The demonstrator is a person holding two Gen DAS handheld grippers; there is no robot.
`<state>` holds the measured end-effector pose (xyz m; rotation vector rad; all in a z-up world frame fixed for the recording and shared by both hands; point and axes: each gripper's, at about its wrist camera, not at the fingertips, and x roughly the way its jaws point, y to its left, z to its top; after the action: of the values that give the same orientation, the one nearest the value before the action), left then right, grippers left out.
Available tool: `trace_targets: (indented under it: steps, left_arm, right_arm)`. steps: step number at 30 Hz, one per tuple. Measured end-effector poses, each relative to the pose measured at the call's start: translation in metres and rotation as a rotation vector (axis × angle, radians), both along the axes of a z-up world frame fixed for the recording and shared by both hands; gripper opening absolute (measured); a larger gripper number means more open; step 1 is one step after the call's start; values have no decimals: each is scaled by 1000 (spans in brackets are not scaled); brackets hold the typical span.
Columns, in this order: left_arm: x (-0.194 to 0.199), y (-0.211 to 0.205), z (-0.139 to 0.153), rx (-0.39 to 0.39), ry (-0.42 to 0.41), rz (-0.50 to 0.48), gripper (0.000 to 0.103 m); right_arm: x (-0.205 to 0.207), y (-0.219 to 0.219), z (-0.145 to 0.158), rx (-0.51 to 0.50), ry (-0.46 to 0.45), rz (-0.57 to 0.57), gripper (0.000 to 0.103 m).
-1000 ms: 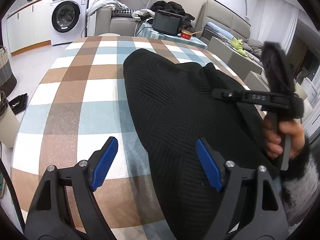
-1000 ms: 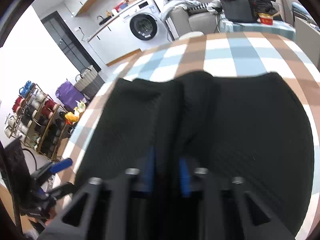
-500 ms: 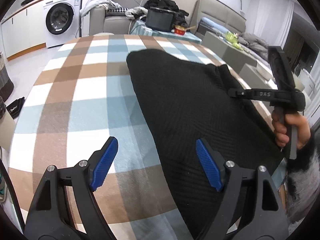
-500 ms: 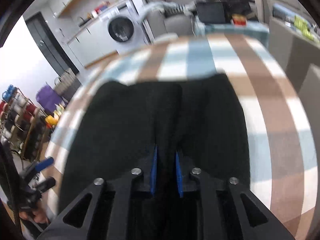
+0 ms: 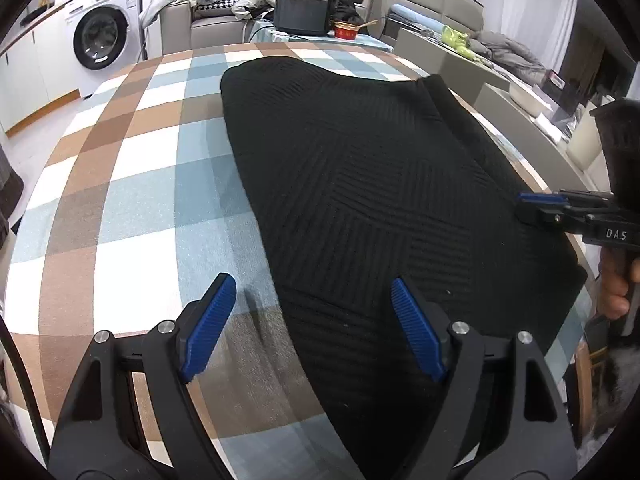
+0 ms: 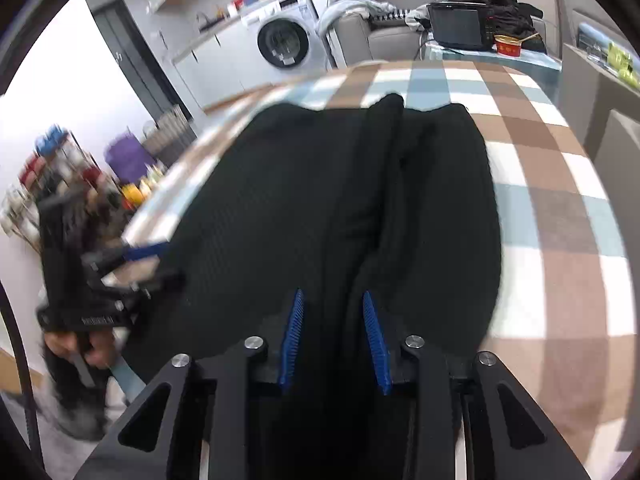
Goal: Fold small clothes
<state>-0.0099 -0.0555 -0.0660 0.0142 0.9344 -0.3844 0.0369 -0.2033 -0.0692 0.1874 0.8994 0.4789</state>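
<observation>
A black ribbed knit garment [image 5: 360, 184] lies spread on the checked tablecloth [image 5: 132, 184]. My left gripper [image 5: 312, 324] is open and empty, low over the garment's near left edge. My right gripper [image 6: 332, 336] has its blue pads apart, with a raised fold of the black garment [image 6: 280, 208] running between them; the cloth looks loose, not pinched. The right gripper also shows at the right edge of the left wrist view [image 5: 560, 208]. The left gripper shows blurred at the left of the right wrist view [image 6: 132, 264].
The table's round edge falls away near both grippers. Beyond the far edge stand a washing machine [image 5: 100, 40], a grey sofa with clothes [image 5: 208, 12], and a side table with a black box [image 5: 304, 14] and a red bowl [image 5: 346, 32]. A shelf rack [image 6: 48, 184] stands left.
My right gripper's pads have spread apart from the pinched fold, and the garment has settled flatter on the table. My left gripper stayed open and shifted slightly.
</observation>
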Motion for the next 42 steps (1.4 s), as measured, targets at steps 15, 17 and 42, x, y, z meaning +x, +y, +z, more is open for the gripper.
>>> trace_targets:
  steps: [15, 17, 42]
  left_arm:
    - [-9, -3, 10, -10, -11, -37, 78]
    - [-7, -3, 11, -13, -13, -35, 78]
    - [6, 9, 11, -41, -14, 9, 78]
  right_arm:
    - [-26, -13, 18, 1, -81, -10, 53]
    - [0, -14, 21, 25, -88, -49, 54]
    - [114, -44, 7, 54, 9, -216, 20]
